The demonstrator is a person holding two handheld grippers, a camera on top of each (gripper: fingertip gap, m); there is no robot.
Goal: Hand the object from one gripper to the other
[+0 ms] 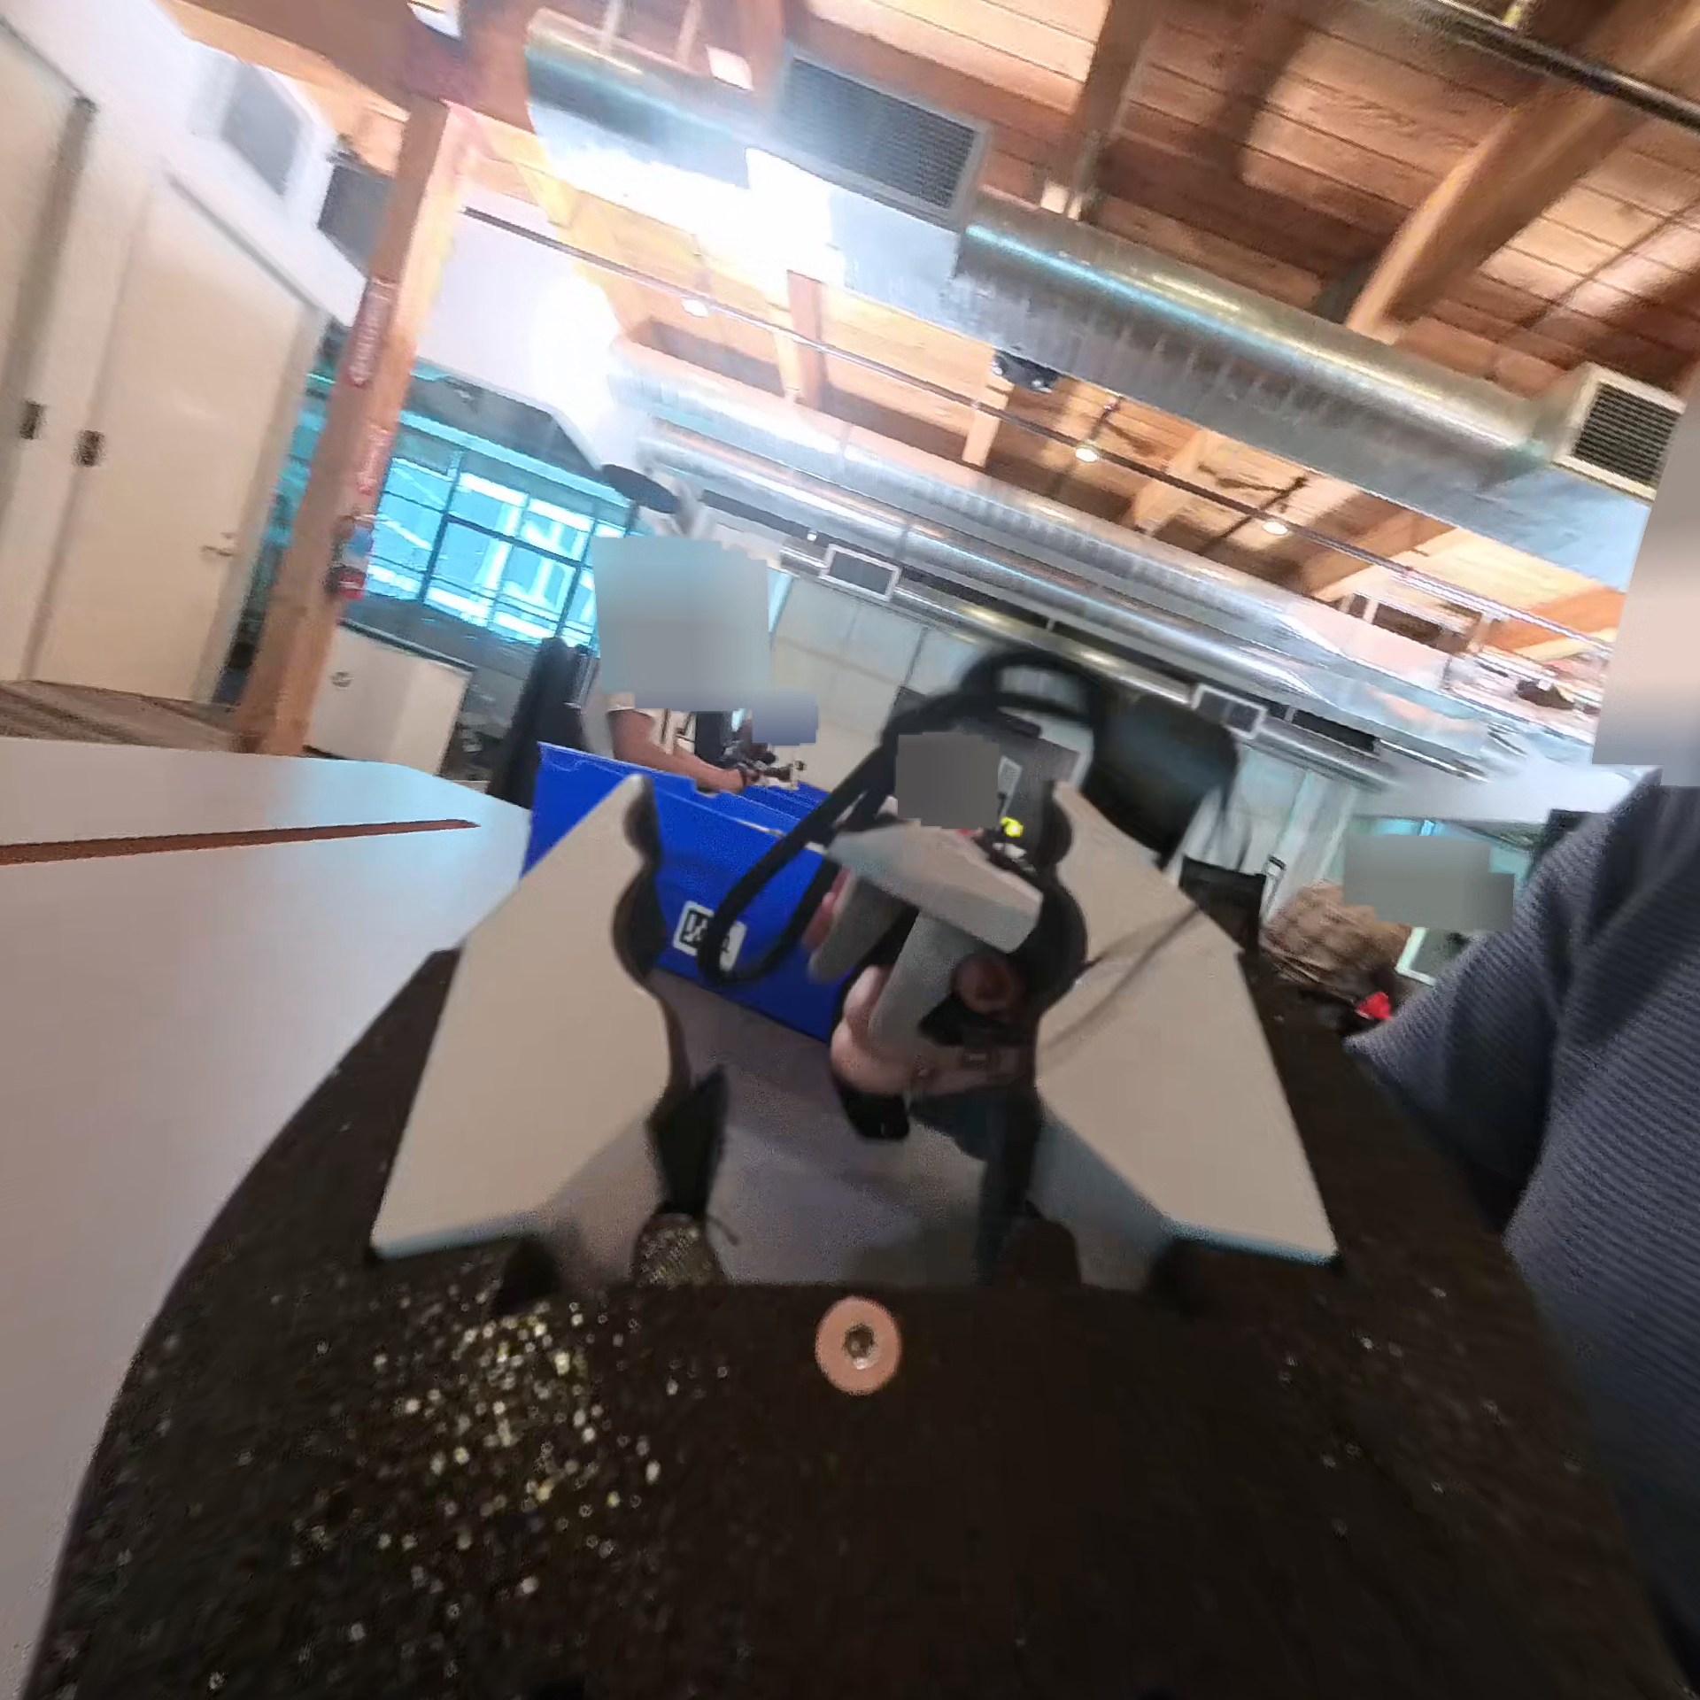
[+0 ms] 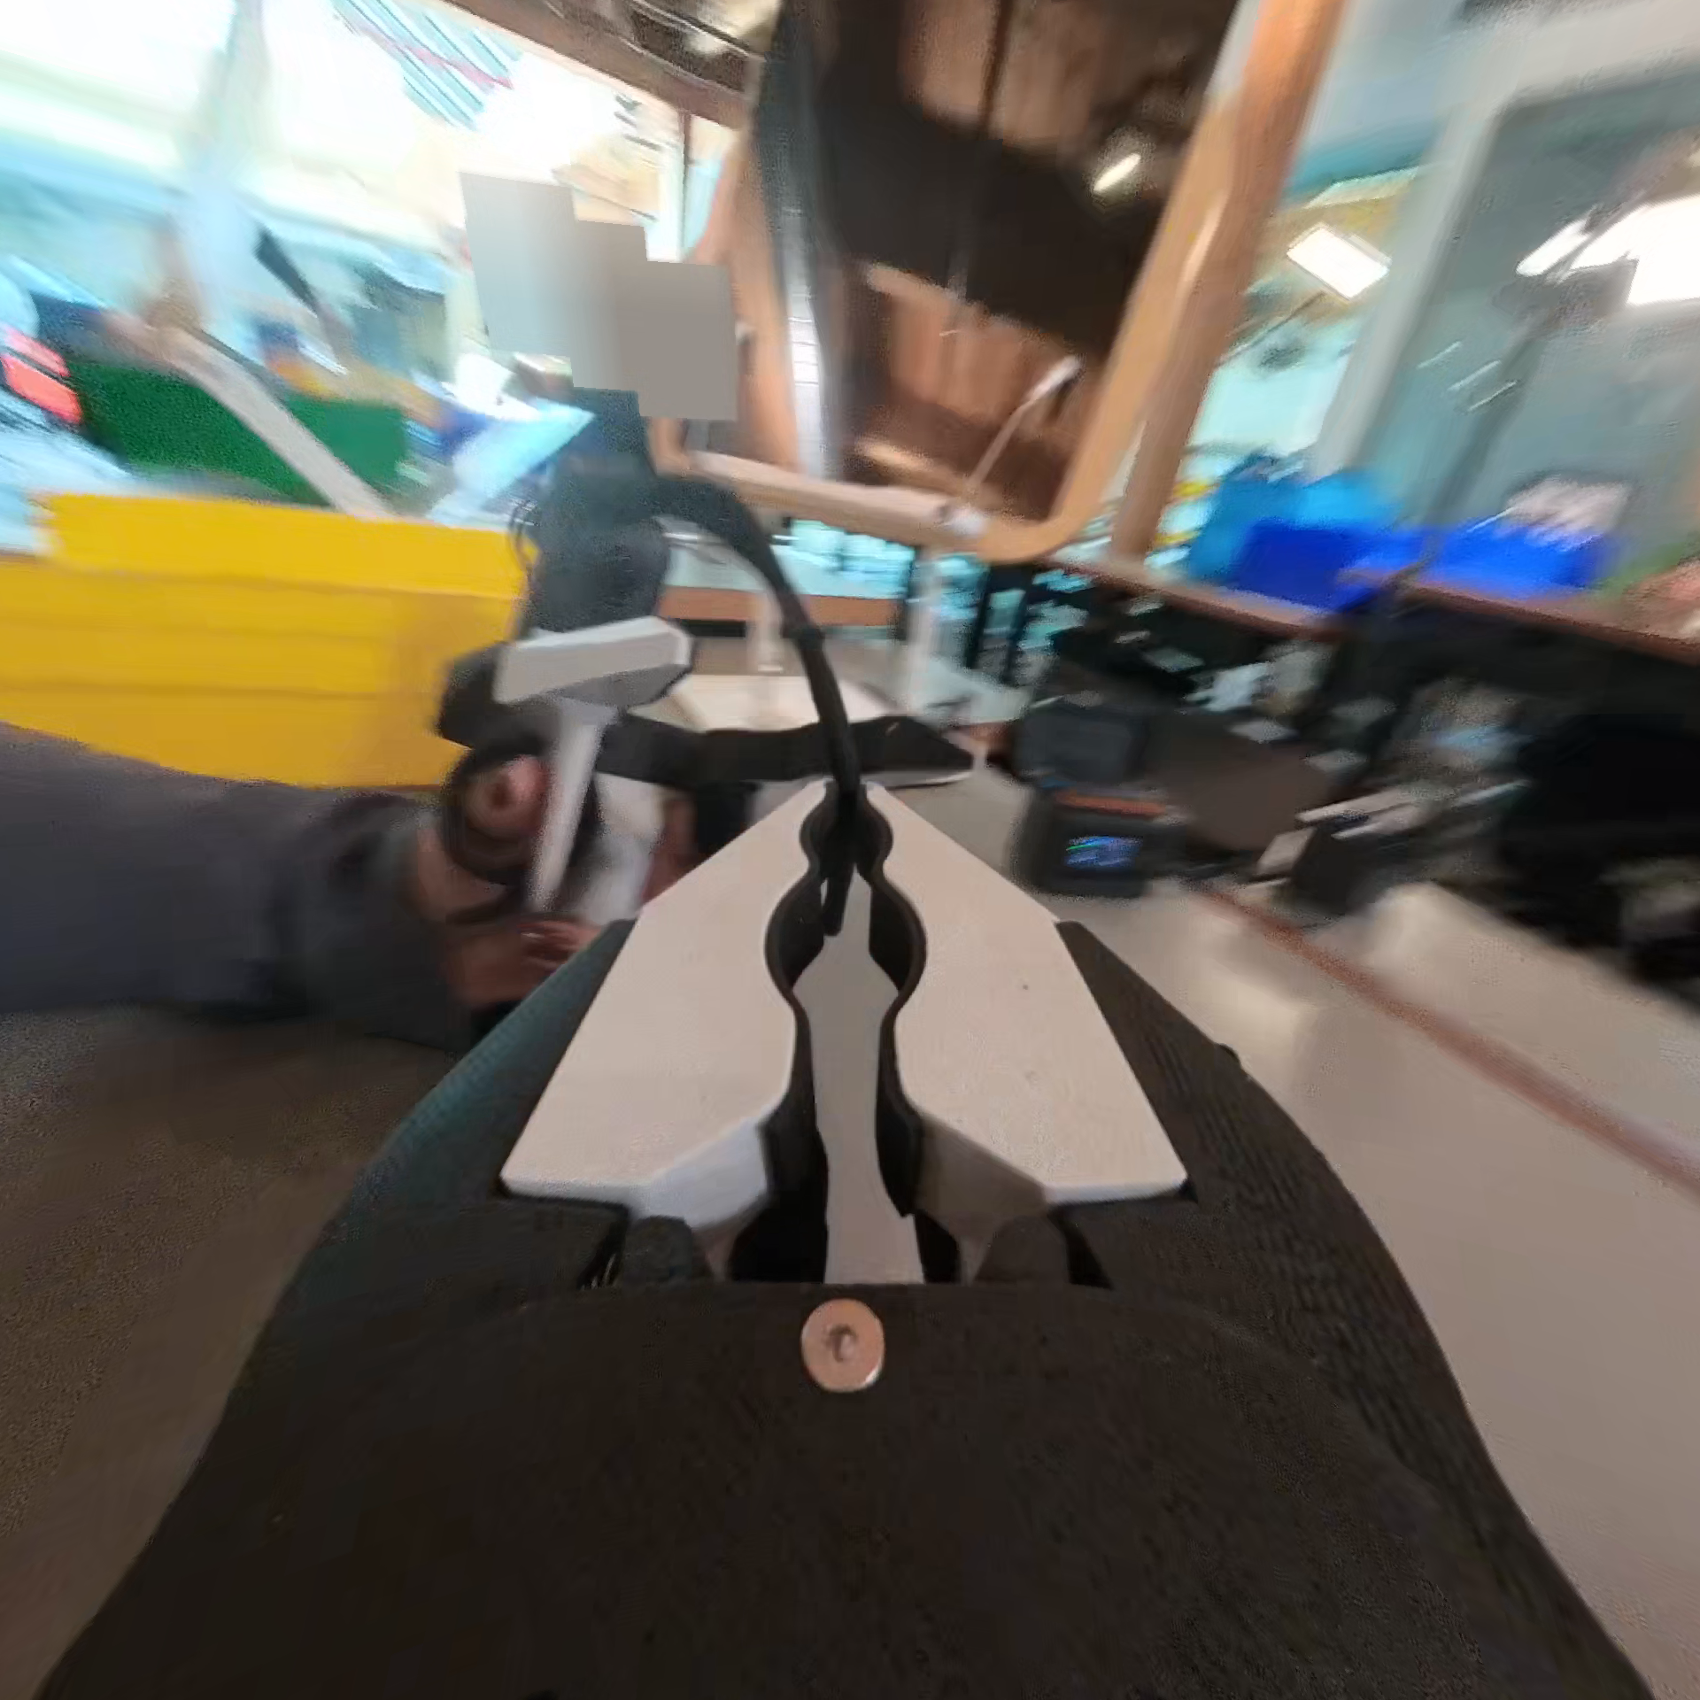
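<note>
Cable (image 2: 832, 727) — black, thin and rubbery — is pinched at the very tips of the right tool (image 2: 842, 809), whose pale, matte fingers (image 2: 975, 993) with wavy black inner pads are closed on it; from there it arches up and leftward toward the other tool. In the left wrist view the same cable hangs as a slack loop under the right tool's grey T-shaped head (image 1: 929, 883), held by a hand (image 1: 883, 1030). The left tool (image 1: 855, 828) has its broad grey fingers (image 1: 543, 1030) spread wide apart, holding nothing, tilted up toward a timber ceiling (image 1: 1288, 138) and ribbed metal ducts (image 1: 1242, 350). A blue bin (image 1: 727, 883) sits behind, beside a white worktop (image 1: 184, 920).
</note>
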